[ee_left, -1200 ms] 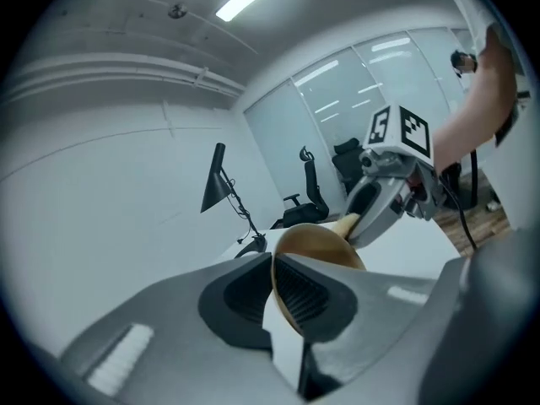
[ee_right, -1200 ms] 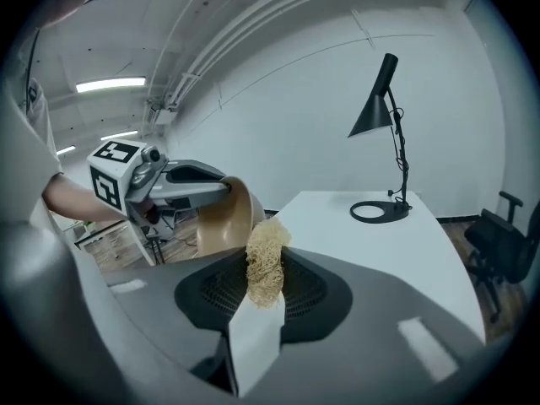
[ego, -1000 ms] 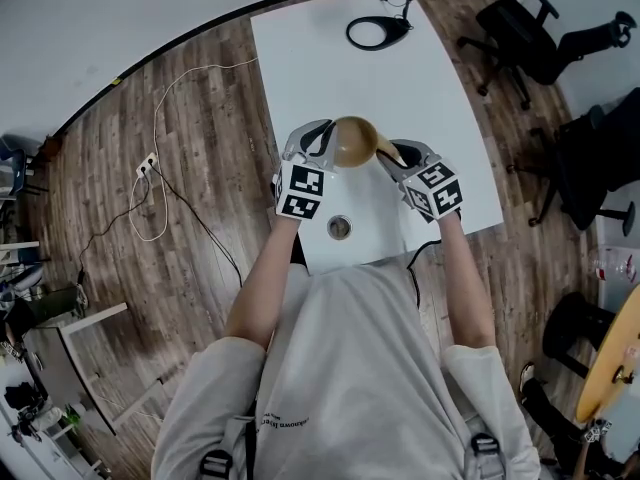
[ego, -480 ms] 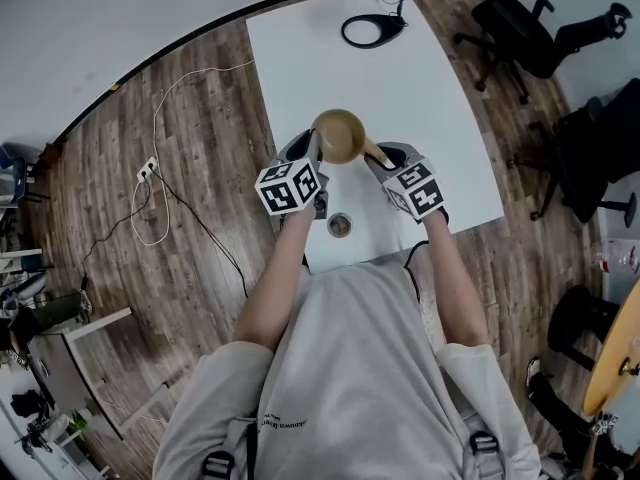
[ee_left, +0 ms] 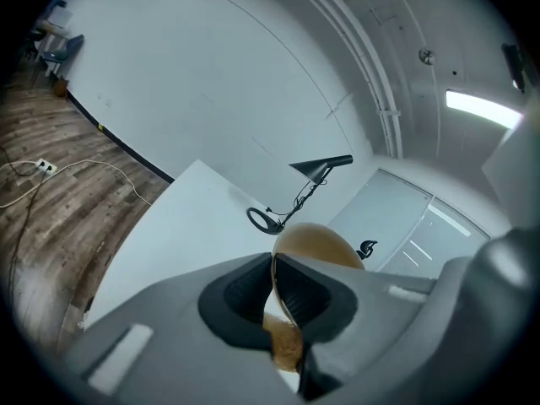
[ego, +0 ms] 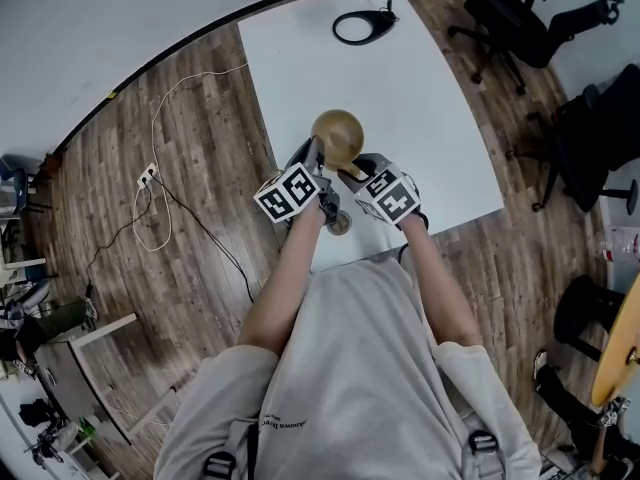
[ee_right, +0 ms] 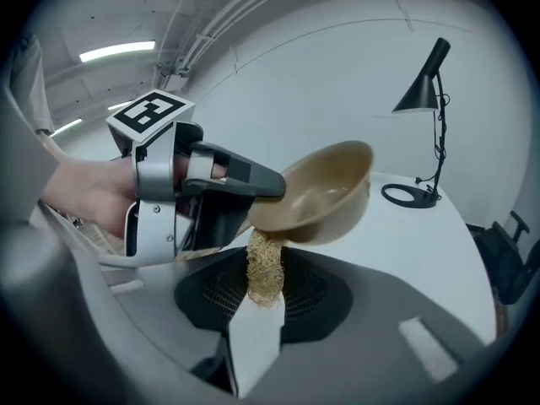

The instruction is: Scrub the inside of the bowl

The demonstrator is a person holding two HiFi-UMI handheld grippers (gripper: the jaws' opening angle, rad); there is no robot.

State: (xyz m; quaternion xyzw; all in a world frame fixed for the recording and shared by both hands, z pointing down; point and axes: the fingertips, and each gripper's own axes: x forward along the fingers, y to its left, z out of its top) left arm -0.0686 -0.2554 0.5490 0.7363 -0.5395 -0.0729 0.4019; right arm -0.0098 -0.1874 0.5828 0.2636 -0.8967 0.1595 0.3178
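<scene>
A tan bowl (ego: 338, 133) hangs tilted above the white table (ego: 400, 88), its rounded outside towards the head view. My left gripper (ego: 318, 158) is shut on the bowl's rim (ee_left: 278, 289), which runs between the jaws in the left gripper view. My right gripper (ee_right: 263, 287) is shut on a straw-coloured scrub pad (ee_right: 263, 268). The pad's top touches the bowl (ee_right: 325, 194) at its lower near edge, just under the rim. In the right gripper view the left gripper (ee_right: 253, 184) shows at the left, clamped on the bowl. The bowl's inside faces up and away there.
A black desk lamp with a ring base (ego: 362, 26) stands at the table's far end. A small round metal fitting (ego: 340, 224) sits in the table near its front edge. Office chairs (ego: 520, 18) stand to the right; cables and a socket strip (ego: 148, 176) lie on the floor at left.
The right gripper has moved left, close beside the left one, bringing the pad up under the bowl. The bowl has shifted slightly left and tipped over.
</scene>
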